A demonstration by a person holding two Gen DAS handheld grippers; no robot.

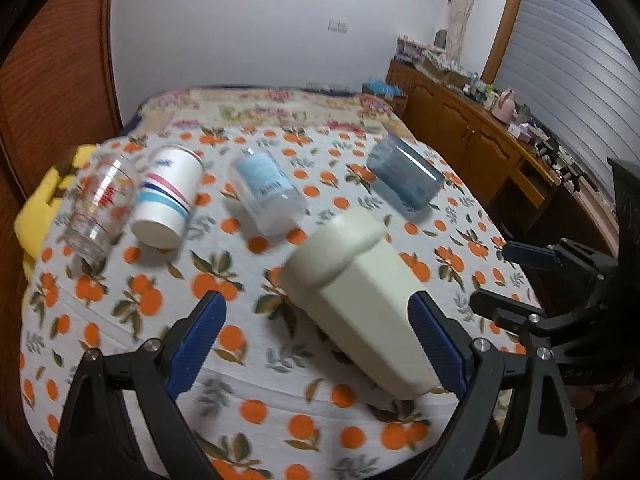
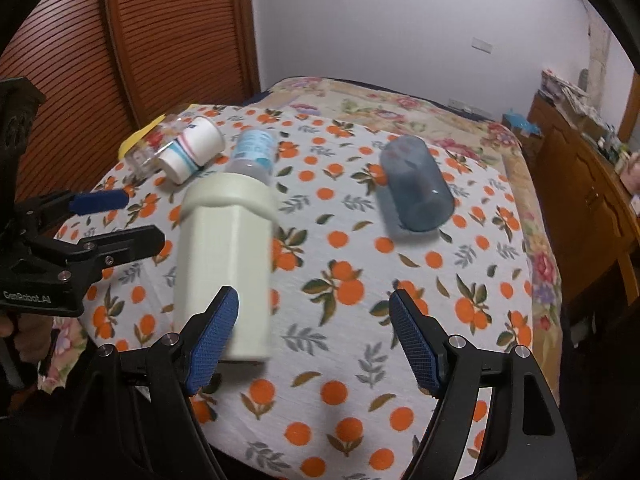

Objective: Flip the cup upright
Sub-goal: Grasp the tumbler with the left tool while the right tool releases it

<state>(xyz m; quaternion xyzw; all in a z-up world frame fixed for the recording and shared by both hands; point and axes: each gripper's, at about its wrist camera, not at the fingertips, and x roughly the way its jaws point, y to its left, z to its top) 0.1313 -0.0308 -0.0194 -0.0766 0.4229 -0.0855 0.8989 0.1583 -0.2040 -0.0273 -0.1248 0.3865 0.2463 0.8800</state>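
Several cups lie on their sides on the orange-print tablecloth (image 1: 280, 420). A cream lidded cup (image 1: 360, 300) lies nearest, between my left gripper's open jaws, close to the right pad (image 1: 436, 344). My left gripper (image 1: 316, 340) is open and holds nothing. Behind lie a clear printed glass (image 1: 100, 208), a white striped paper cup (image 1: 168, 200), a clear cup with a blue label (image 1: 266, 194) and a blue-grey tumbler (image 1: 404, 176). My right gripper (image 2: 314, 340) is open and empty; the cream cup (image 2: 228, 256) lies by its left pad (image 2: 212, 344), the tumbler (image 2: 416, 188) beyond.
The other gripper shows at the right edge of the left wrist view (image 1: 560, 280) and at the left edge of the right wrist view (image 2: 60, 240). A wooden sideboard (image 1: 480, 136) with clutter stands right of the table. A slatted wooden door (image 2: 140, 40) is behind left.
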